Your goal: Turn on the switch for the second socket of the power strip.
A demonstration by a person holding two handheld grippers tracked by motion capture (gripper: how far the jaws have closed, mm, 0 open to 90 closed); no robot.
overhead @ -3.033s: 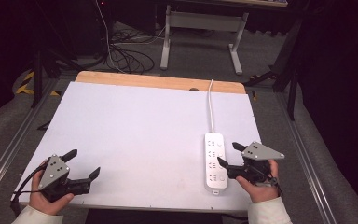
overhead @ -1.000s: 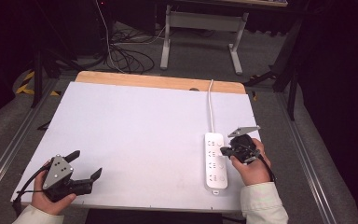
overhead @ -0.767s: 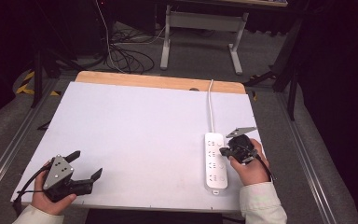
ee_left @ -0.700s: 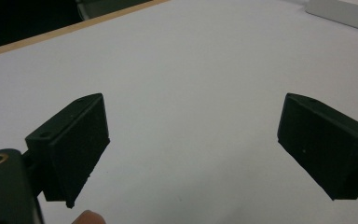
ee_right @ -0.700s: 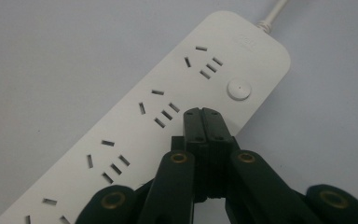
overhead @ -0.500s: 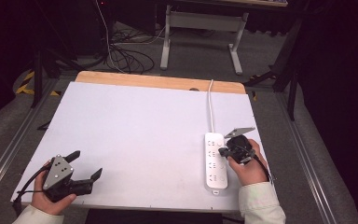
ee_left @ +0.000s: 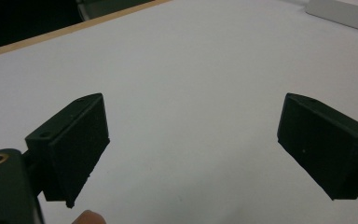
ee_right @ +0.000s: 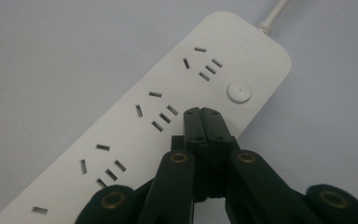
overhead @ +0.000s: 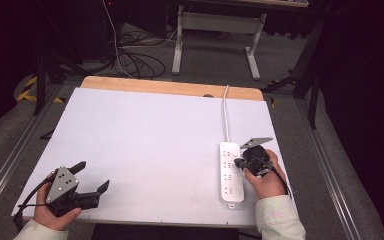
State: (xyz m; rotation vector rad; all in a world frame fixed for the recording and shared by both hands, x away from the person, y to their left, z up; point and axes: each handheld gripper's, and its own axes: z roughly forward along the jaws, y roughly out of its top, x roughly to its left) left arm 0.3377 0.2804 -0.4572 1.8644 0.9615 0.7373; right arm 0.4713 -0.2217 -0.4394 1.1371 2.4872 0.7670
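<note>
My right gripper (ee_right: 204,112) jaws pressed together, empty, tips over white plastic power strip (overhead: 231,174) near round button (ee_right: 239,92); contact unclear. Strip at table's (overhead: 145,130) right side. Left gripper (ee_left: 193,154) jaws wide apart, empty.

Black claws (ee_right: 202,114), brass screws, grey three-cornered plates, black cables, pale sleeves (overhead: 279,220)

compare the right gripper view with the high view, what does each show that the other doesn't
Right gripper view alone: the strip's round button, its socket slots, and the right gripper with jaws pressed together just short of that button.

High view alone: the whole table, the left gripper with jaws apart at the near left corner, both hands, the floor cables.

Both: the white power strip and its cord.
</note>
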